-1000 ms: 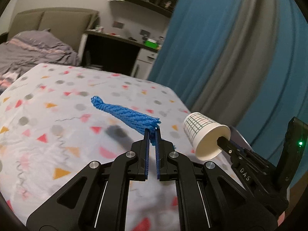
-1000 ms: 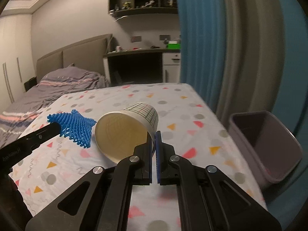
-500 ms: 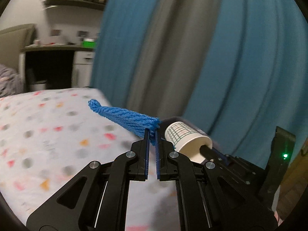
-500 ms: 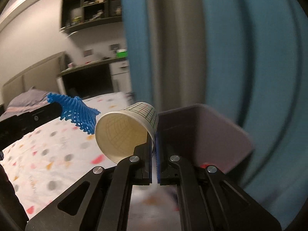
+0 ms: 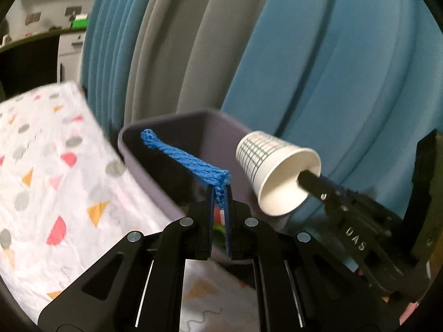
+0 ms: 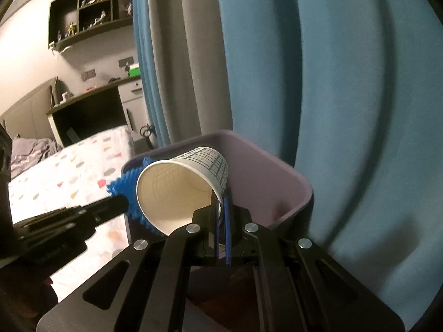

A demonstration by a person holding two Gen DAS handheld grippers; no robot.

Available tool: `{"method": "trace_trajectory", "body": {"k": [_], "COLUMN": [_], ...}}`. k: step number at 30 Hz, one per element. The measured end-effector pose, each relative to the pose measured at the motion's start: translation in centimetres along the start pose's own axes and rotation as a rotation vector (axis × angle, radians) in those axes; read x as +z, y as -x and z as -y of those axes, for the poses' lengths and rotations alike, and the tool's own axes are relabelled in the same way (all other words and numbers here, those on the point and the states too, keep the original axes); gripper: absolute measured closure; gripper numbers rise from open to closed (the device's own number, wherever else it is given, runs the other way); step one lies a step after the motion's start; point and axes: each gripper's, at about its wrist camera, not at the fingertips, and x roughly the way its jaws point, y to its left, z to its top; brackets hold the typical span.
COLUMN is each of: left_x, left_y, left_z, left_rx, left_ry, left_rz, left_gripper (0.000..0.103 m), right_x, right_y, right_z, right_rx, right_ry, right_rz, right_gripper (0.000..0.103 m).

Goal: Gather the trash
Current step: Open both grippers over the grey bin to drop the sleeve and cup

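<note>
A purple bin (image 5: 221,127) stands on the floor between the bed and the curtains. My left gripper (image 5: 220,193) holds a blue foam net (image 5: 182,157) out over the bin's opening; its jaws are opening, with the net's end still between the pads. To the right, my right gripper (image 5: 307,178) is shut on the rim of a white paper cup (image 5: 265,160) with a green grid print. In the right wrist view the cup (image 6: 177,191) lies on its side in my right gripper (image 6: 221,202) above the bin (image 6: 263,171), with the net (image 6: 124,188) behind it.
A bed with a white sheet of coloured shapes (image 5: 41,166) lies left of the bin. Blue and grey curtains (image 5: 304,55) hang close behind it. A dark desk (image 6: 91,102) and a wall shelf (image 6: 91,0) stand far off at the left.
Both grippers have swung right from over the bed to above the purple bin, carrying the net and the cup. The left jaws stand slightly wider apart than before.
</note>
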Motion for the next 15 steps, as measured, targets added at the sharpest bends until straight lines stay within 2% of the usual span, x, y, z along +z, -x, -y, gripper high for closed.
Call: {"method": "trace_trajectory", "body": {"k": [1,2,3,4,5,7,11,13,15], "left_x": [-0.2,-0.4,-0.6,-0.9,-1.1,-1.4,-2.4,-3.1,-4.0], "left_y": [-0.1,0.0,0.3,0.8,1.4,2.6,4.8,6.0,7.5], "left_z": [-0.1,-0.3,-0.7,-1.0,-1.6,-2.4,-3.2,-3.4,-3.0], "left_rx": [0.015,0.039,0.075,0.083,0.088,0.121,0.175,0.237,0.288], "left_ry": [-0.005,-0.008,0.0,0.014,0.037,0.063,0.093,0.087,0.08], "left_rz": [-0.013,-0.02,-0.013,-0.002,0.016,0.037,0.055,0.076,0.108], "left_gripper": [0.086,0.07,0.049,0.038,0.035,0.022,0.015,0.008,0.006], "right_x": [-0.1,-0.3,-0.4,-0.6,-0.7,-0.9,-1.3,-1.2,-1.3], "right_y": [-0.3,-0.7,-1.0,-1.7,-2.0,-2.7,-3.9,-4.3,-4.8], "right_z": [-0.1,-0.2,-0.2,-0.4,-0.4,-0.8,-1.3,-1.4,-1.6], "right_rx": [0.001,0.003,0.007,0.009,0.008,0.01,0.02,0.02,0.02], "right_ry": [0.007,0.014,0.02,0.026,0.031,0.049,0.07,0.069,0.075], "right_rz": [-0.009,-0.022,-0.033,-0.053,-0.063,-0.081,-0.116,-0.13,-0.143], "right_gripper": [0.099,0.099,0.099,0.099,0.099,0.099,0.099,0.098,0.097]}}
